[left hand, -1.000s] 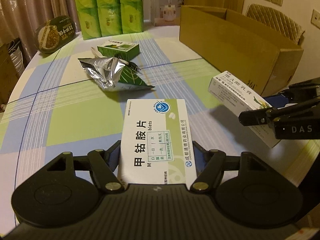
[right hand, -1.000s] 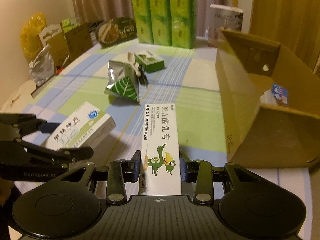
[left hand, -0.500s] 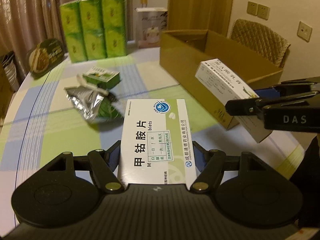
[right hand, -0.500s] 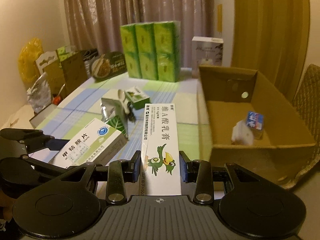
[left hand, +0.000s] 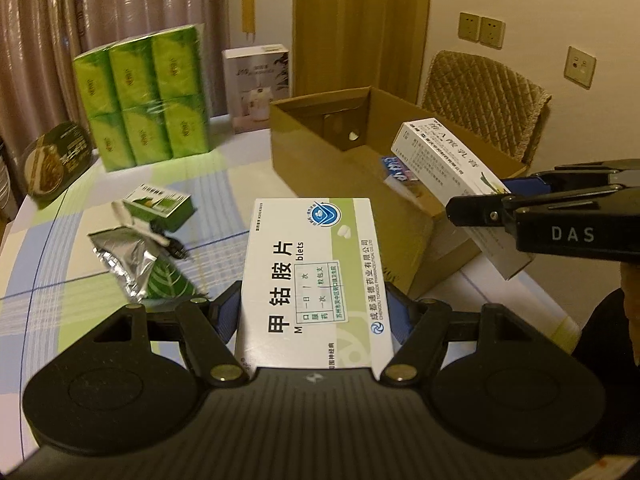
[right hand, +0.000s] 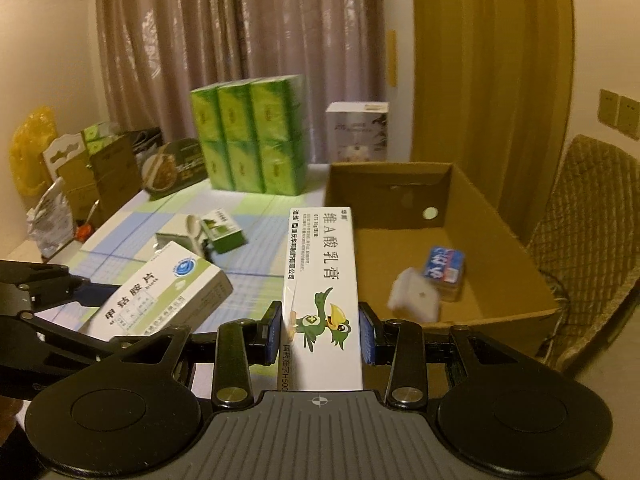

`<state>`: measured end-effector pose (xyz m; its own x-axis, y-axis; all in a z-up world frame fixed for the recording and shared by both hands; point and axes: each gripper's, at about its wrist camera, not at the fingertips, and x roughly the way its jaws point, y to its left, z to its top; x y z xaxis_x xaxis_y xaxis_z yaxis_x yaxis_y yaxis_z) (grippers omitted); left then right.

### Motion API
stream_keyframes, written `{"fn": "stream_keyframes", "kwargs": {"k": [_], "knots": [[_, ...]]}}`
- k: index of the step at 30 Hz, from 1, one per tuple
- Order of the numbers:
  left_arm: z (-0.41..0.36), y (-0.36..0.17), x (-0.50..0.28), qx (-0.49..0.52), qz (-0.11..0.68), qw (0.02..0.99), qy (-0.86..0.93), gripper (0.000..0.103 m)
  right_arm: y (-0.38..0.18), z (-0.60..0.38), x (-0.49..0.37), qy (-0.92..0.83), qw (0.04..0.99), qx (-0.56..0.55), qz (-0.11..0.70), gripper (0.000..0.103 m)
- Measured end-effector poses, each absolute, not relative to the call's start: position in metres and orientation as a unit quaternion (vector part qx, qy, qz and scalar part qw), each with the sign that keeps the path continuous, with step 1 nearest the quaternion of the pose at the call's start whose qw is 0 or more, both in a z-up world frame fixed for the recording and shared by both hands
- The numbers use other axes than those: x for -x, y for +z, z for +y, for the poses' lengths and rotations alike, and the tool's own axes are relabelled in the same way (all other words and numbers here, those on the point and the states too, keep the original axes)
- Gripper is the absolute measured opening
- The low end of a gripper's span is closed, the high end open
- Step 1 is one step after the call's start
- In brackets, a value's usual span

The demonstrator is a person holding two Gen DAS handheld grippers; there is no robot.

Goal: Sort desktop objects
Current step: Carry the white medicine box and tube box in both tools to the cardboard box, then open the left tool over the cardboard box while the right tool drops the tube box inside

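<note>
My left gripper (left hand: 314,316) is shut on a white and green tablet box (left hand: 316,280) and holds it above the table, left of the open cardboard box (left hand: 320,160). My right gripper (right hand: 320,328) is shut on a long white ointment box with a green bird (right hand: 322,296), held near the cardboard box's (right hand: 500,240) front left corner. The tablet box (right hand: 160,296) also shows in the right wrist view, and the ointment box (left hand: 448,164) in the left wrist view. A blue packet (right hand: 444,266) and a white item (right hand: 414,294) lie inside the cardboard box.
On the checked tablecloth (left hand: 100,280) lie a silver and green foil pouch (left hand: 136,264), a small green box (left hand: 158,204) and a white spoon (left hand: 124,216). Green tissue packs (left hand: 144,100), a white carton (left hand: 256,84) and a dark oval tin (left hand: 52,160) stand behind. A chair (left hand: 484,100) stands behind the cardboard box.
Both grippers have risen with their boxes and come nearer the cardboard box; its inside now shows in both views. The right gripper's ointment box now hangs over the box's front left corner.
</note>
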<state>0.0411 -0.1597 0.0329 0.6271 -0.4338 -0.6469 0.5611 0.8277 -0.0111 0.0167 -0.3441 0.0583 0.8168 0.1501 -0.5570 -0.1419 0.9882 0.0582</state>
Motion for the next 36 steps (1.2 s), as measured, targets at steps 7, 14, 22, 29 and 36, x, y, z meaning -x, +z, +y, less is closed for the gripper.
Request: {"fn": "stream_keyframes", "kwargs": {"k": [7, 14, 22, 29, 36], "knots": [[-0.192, 0.048, -0.055, -0.094, 0.321, 0.894, -0.297, 0.067, 0.066, -0.381, -0.034, 0.046, 0.958, -0.012, 0.282, 0.035], [-0.233, 0.061, -0.081, -0.09, 0.312, 0.892, -0.313, 0.067, 0.066, -0.412, -0.063, 0.028, 0.96, -0.017, 0.279, 0.035], [-0.27, 0.06, -0.106, -0.081, 0.317, 0.888, -0.323, 0.067, 0.061, -0.438, -0.088, 0.019, 0.959, -0.023, 0.283, 0.035], [-0.287, 0.055, -0.124, -0.069, 0.327, 0.885, -0.323, 0.067, 0.055, -0.45, -0.1, 0.016, 0.957, -0.03, 0.289, 0.035], [-0.295, 0.051, -0.132, -0.065, 0.335, 0.882, -0.324, 0.067, 0.049, -0.454, -0.104, 0.013, 0.955, -0.036, 0.293, 0.035]]}}
